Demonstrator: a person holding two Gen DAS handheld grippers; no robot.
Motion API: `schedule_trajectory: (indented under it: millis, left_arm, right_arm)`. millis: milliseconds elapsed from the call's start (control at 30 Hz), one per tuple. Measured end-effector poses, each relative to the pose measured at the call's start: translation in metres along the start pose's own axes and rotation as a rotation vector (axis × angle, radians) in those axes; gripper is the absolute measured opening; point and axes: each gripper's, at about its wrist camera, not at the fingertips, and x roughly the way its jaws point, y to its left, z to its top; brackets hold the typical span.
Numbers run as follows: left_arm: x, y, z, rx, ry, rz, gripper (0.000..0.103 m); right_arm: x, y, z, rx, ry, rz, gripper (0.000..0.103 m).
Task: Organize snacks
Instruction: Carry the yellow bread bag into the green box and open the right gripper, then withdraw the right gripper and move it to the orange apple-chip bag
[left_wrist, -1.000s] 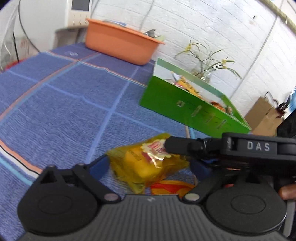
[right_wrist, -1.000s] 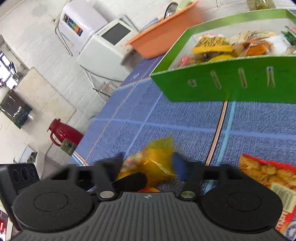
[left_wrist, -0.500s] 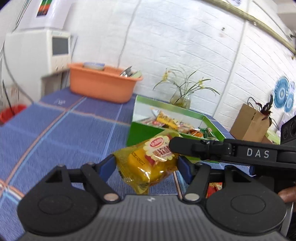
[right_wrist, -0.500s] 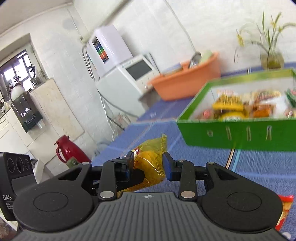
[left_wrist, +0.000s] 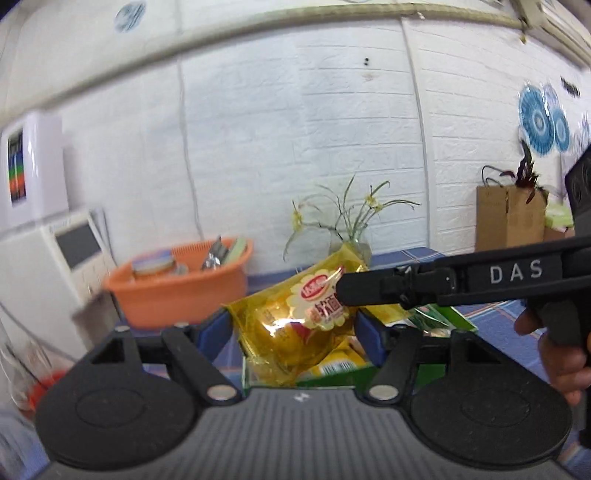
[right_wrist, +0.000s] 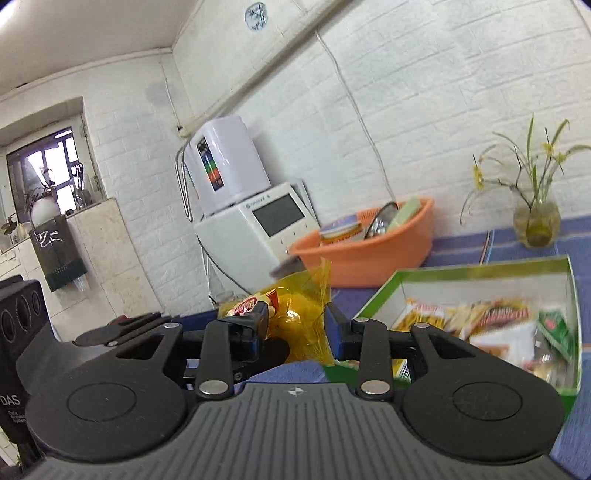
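we see one orange basin (left_wrist: 177, 291) left of our fingers. between them, one yellow snack packet (left_wrist: 295, 325) is grasped by both: the left gripper (left_wrist: 293, 332), whose fingers have just eased wider, and the right gripper (right_wrist: 293, 328). one green box (right_wrist: 480, 273) of snacks sits on the bench right of the fingers.

Ahead of my right gripper (right_wrist: 295, 328) the green box (right_wrist: 480, 271) lies open-topped. The orange basin (right_wrist: 369, 258) and vase (right_wrist: 537, 221) stand beyond it.
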Motion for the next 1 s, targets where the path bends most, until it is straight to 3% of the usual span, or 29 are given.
schedule_trajectory:
  millis: [133, 267, 400, 533, 700, 767, 800, 833, 867, 1000]
  left_arm:
    - [0.028, -0.018, 0.010, 0.090, 0.003, -0.005, 0.068]
    - [0.064, -0.030, 0.012, 0.101, 0.009, -0.052, 0.070]
    - [0.105, -0.035, 0.005, 0.056, 0.038, -0.072, 0.071]
    - [0.136, -0.032, -0.007, -0.010, 0.116, -0.114, 0.071]
    - [0.156, -0.032, -0.025, -0.079, 0.179, -0.128, 0.071]
    - [0.159, -0.031, -0.030, -0.102, 0.192, -0.132, 0.070]
    - [0.159, -0.029, -0.031, -0.112, 0.189, -0.133, 0.071]
    - [0.156, -0.027, -0.032, -0.125, 0.182, -0.133, 0.073]
    - [0.154, -0.024, -0.033, -0.134, 0.174, -0.133, 0.079]
    - [0.138, -0.014, -0.033, -0.140, 0.159, -0.114, 0.079]
  right_arm:
    - [-0.003, -0.033, 0.007, 0.065, -0.036, -0.006, 0.059]
    - [-0.002, -0.055, 0.004, 0.066, -0.130, -0.108, 0.060]
    - [0.012, -0.070, -0.002, 0.043, -0.088, -0.208, 0.060]
    - [0.023, -0.086, -0.010, 0.040, -0.040, -0.264, 0.059]
    - [0.027, -0.096, -0.016, 0.079, -0.022, -0.278, 0.057]
    - [0.028, -0.099, -0.017, 0.104, -0.017, -0.276, 0.063]
    - [0.029, -0.101, -0.018, 0.121, -0.008, -0.268, 0.079]
    - [0.030, -0.102, -0.018, 0.136, -0.002, -0.266, 0.103]
    - [0.030, -0.102, -0.018, 0.144, -0.007, -0.270, 0.103]
    - [0.023, -0.095, -0.015, 0.122, -0.054, -0.319, 0.103]
